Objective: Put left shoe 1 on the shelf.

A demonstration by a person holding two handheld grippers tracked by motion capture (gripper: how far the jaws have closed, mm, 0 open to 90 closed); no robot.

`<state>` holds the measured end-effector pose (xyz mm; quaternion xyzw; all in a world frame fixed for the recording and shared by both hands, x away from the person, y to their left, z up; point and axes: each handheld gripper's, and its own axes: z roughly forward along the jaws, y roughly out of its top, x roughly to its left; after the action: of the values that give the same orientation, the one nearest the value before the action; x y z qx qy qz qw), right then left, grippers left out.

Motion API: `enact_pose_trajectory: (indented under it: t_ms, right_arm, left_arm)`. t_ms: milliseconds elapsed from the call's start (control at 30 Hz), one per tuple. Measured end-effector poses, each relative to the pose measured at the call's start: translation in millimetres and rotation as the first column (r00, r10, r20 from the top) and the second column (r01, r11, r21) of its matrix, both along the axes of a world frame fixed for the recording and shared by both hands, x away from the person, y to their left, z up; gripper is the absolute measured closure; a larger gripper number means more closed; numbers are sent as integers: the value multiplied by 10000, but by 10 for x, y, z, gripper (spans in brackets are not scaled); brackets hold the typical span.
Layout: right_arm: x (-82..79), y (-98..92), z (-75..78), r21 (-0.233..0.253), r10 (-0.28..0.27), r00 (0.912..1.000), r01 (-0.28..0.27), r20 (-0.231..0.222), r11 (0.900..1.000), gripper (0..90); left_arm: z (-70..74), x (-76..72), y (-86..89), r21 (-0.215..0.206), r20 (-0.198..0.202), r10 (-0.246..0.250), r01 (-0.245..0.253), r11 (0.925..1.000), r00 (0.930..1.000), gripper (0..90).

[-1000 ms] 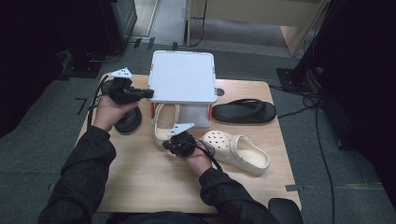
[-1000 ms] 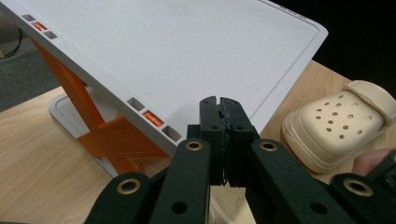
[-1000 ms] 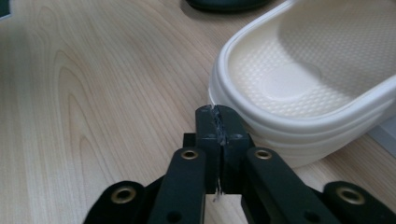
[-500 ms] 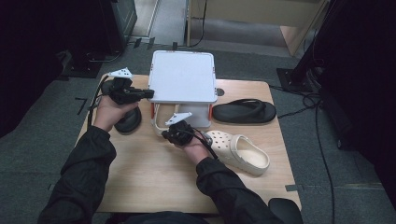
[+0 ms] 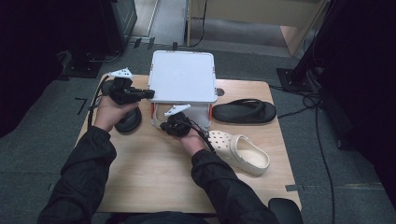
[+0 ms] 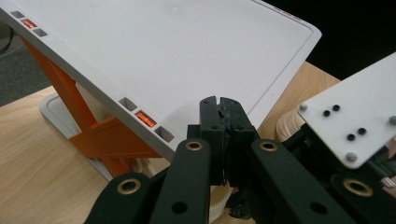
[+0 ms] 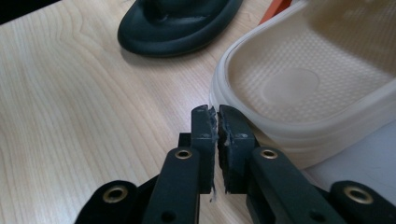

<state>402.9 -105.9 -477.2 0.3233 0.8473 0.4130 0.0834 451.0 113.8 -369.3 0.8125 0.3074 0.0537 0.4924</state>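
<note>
Your right gripper (image 7: pixel 217 116) sits at the rim of a cream slide sandal (image 7: pixel 299 88) that lies on the lower tier of the white two-tier rack (image 5: pixel 183 77), and its jaws are pressed together with nothing between them, just beside the sandal's edge. So this sandal looks placed, or nearly so, judging by how far under the top shelf it lies. Your left gripper (image 6: pixel 219 116) is also closed on nothing; it hovers at the left edge of the rack's top shelf, above a black slipper (image 5: pixel 129 120) on the surface (image 5: pixel 154 182).

Three pieces of footwear are off the rack: that black slipper at the left, a black flip-flop (image 5: pixel 244 112) to the right of the rack, and a cream clog (image 5: pixel 240 151) near your right forearm. The top shelf is bare. If the job is to shelve the shoes, you are early in it, with most of the work left.

The surface is a light wooden tabletop, uncluttered apart from these things. Around it you have dark grey carpet, cables trailing on the floor at the right, dark furniture at the left and a pale wooden piece at the far side.
</note>
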Motion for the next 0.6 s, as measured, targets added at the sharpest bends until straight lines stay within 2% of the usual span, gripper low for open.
enact_pose_trajectory:
  t_ms: [100, 233, 433, 600]
  right_arm:
    - [0, -17, 0, 174, -7, 9987, 15, -501, 9998, 824]
    - [-105, -77, 82, 376, 362, 9971, -338, -666, 9987, 784]
    - [-314, -233, 303, 584, 975, 9939, -945, -508, 9938, 701]
    - [-441, -452, 457, 775, 1113, 9933, -1086, -314, 9911, 665]
  left_arm:
    - [7, 9, 7, -89, -211, 43, -45, 10000, 9998, 886]
    - [5, 13, 15, -128, -195, 17, -20, 9999, 9998, 856]
    - [16, 0, 6, -24, -121, 127, -127, 9999, 9998, 822]
    - [17, -1, 5, -48, -151, 115, -115, 9999, 9998, 810]
